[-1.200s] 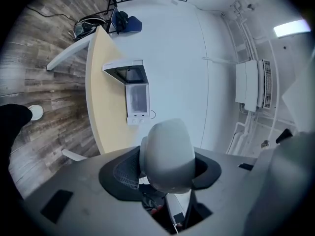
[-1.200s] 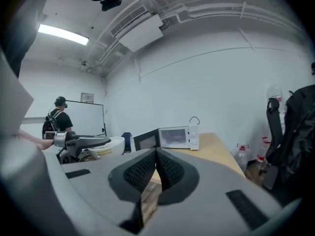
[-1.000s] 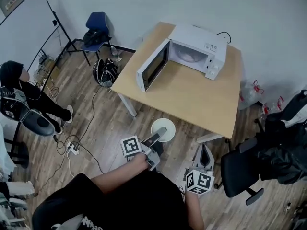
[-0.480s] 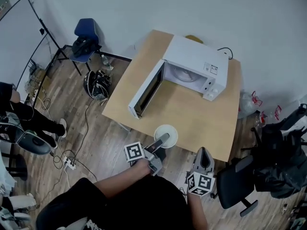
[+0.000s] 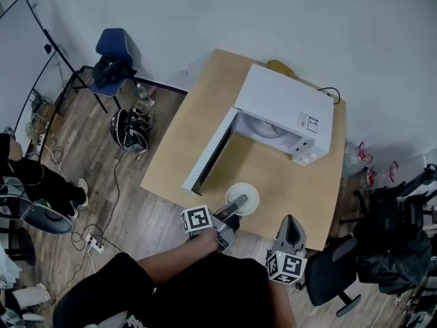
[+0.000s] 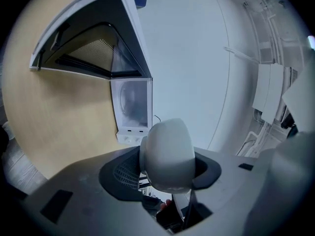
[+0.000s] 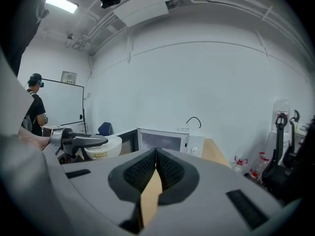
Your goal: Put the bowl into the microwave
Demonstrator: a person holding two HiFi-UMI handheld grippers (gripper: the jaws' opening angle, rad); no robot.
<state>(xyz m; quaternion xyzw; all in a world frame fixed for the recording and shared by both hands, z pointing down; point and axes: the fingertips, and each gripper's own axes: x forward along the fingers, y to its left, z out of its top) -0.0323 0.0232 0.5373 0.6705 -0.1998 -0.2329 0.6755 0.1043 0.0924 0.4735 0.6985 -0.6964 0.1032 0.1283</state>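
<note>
A white bowl (image 5: pixel 243 197) hangs over the near edge of the wooden table (image 5: pixel 198 115), held by its rim in my left gripper (image 5: pixel 235 207), which is shut on it. In the left gripper view the bowl (image 6: pixel 167 154) fills the space between the jaws, turned on its side. Beyond it stands the white microwave (image 5: pixel 283 111) with its door (image 5: pixel 208 152) swung open to the left and its cavity (image 6: pixel 130 102) facing me. My right gripper (image 5: pixel 289 219) is off the table's near right edge, shut and with nothing in it (image 7: pixel 156 154). From there the bowl (image 7: pixel 106 146) shows at the left.
A black office chair (image 5: pixel 328 275) with dark bags stands to the right of the table. A blue chair (image 5: pixel 113 46), a helmet-like bag (image 5: pixel 130 128) and floor cables lie to the left. A person (image 5: pixel 27 183) sits at the far left near a whiteboard.
Both grippers have moved toward the table. The bowl, over the floor a second ago, now hangs over the table's near edge, closer to the open microwave.
</note>
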